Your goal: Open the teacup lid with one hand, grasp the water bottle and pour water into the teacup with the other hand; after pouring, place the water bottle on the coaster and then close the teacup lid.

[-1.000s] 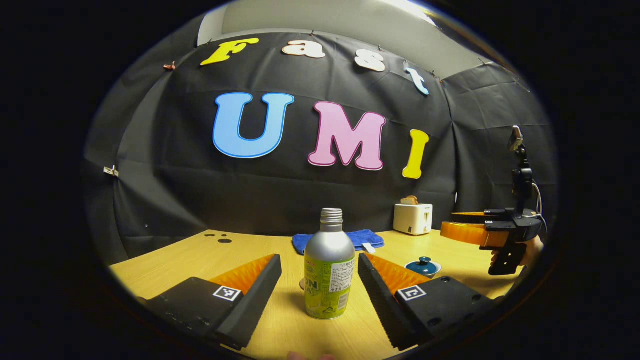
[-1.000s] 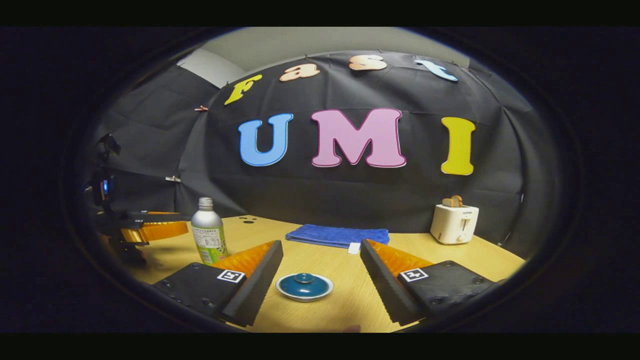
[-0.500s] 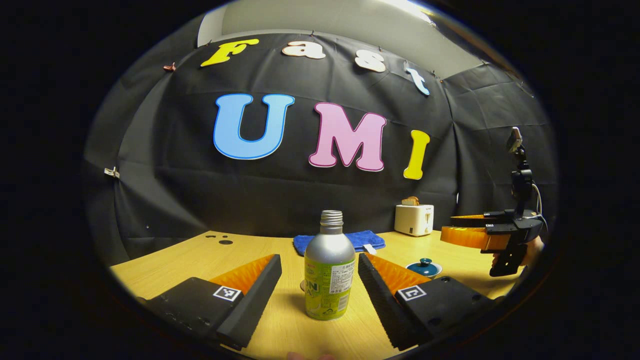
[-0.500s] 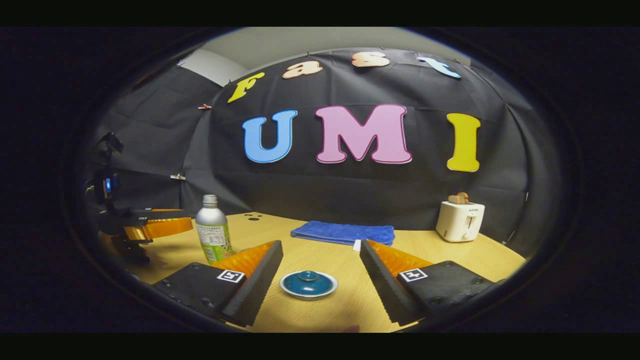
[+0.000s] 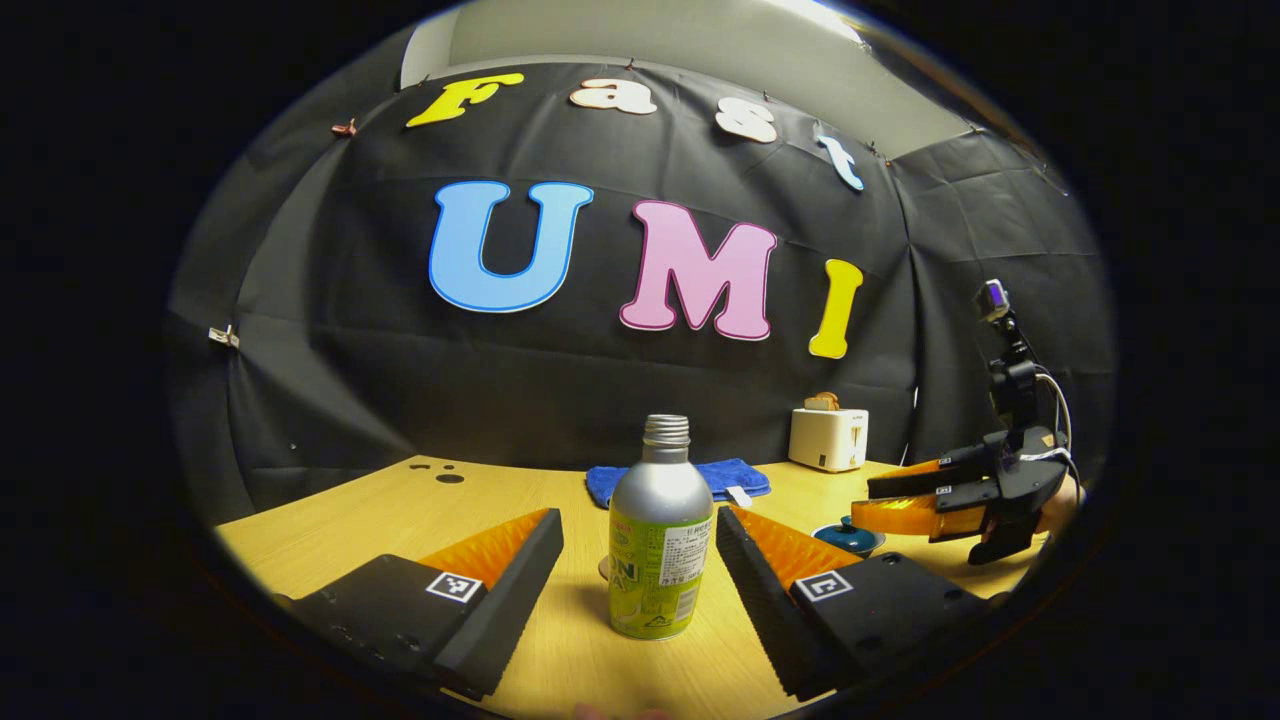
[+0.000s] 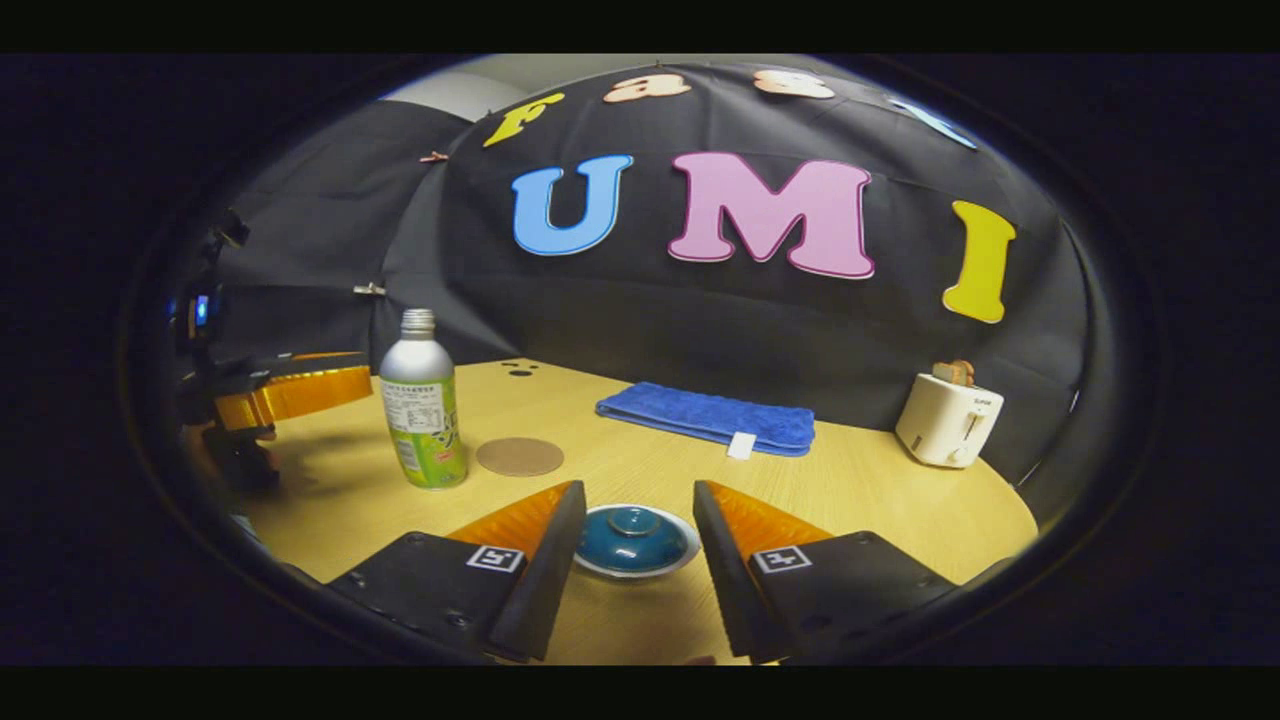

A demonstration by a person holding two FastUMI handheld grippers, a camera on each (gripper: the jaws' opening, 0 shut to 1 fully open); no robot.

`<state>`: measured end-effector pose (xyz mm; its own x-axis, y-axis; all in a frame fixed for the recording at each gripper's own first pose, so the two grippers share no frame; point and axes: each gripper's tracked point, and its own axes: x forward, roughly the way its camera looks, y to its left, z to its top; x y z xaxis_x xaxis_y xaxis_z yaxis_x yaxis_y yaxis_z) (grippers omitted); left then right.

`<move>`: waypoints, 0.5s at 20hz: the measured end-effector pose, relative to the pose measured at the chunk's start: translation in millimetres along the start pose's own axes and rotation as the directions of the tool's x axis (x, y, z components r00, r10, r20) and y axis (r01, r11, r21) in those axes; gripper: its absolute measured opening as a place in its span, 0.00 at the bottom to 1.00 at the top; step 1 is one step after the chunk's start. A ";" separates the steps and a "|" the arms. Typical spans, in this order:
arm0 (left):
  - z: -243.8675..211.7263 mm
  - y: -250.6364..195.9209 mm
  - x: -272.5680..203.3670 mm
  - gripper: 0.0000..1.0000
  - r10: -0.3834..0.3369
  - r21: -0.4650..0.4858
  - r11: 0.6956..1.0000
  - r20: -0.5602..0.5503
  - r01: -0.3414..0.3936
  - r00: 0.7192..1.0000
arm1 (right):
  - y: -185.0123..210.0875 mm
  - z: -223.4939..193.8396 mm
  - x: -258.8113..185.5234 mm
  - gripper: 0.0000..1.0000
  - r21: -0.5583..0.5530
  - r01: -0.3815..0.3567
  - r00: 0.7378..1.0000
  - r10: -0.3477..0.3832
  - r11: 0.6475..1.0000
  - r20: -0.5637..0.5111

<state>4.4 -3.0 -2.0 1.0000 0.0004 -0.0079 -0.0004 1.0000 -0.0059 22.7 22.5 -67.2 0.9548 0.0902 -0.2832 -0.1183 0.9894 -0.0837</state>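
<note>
1. The counter carries a blue towel, a toaster and, near the water bottle, a round coaster.
2. The left hand-held gripper stands open, its fingers either side of the upright bottle without touching it.
3. The right hand-held gripper, also open, brackets the teacup lid, which sits on the cup.
4. Judged step: lid removal; next the fingers must close on the lid's small knob.
5. The cup beneath the lid is barely visible.
</note>
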 end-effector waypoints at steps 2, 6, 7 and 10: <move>-2.0 2.3 0.7 0.98 0.001 0.000 1.000 -0.003 -0.001 1.000 | 2.5 -3.6 5.3 0.57 0.016 -0.011 1.000 0.012 1.000 -0.019; -3.6 2.7 1.3 0.98 -0.002 0.000 1.000 -0.009 0.002 1.000 | 4.9 -15.2 11.1 0.57 0.038 -0.022 0.998 0.024 0.999 -0.065; -3.4 3.0 2.5 0.98 -0.004 -0.001 1.000 -0.009 0.004 1.000 | 5.1 -19.0 11.7 0.57 0.041 -0.025 0.997 0.028 0.999 -0.076; -4.9 2.2 2.4 0.98 -0.008 -0.006 1.000 -0.009 0.008 1.000 | 9.0 -20.3 14.7 0.45 0.075 -0.044 0.995 0.051 0.996 -0.086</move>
<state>6.7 -0.9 -6.9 0.9998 -0.0076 -0.0164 0.0074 0.9999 -0.0122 30.1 30.4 -91.5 0.9207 0.1301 -0.3680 -0.1397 0.9902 0.0005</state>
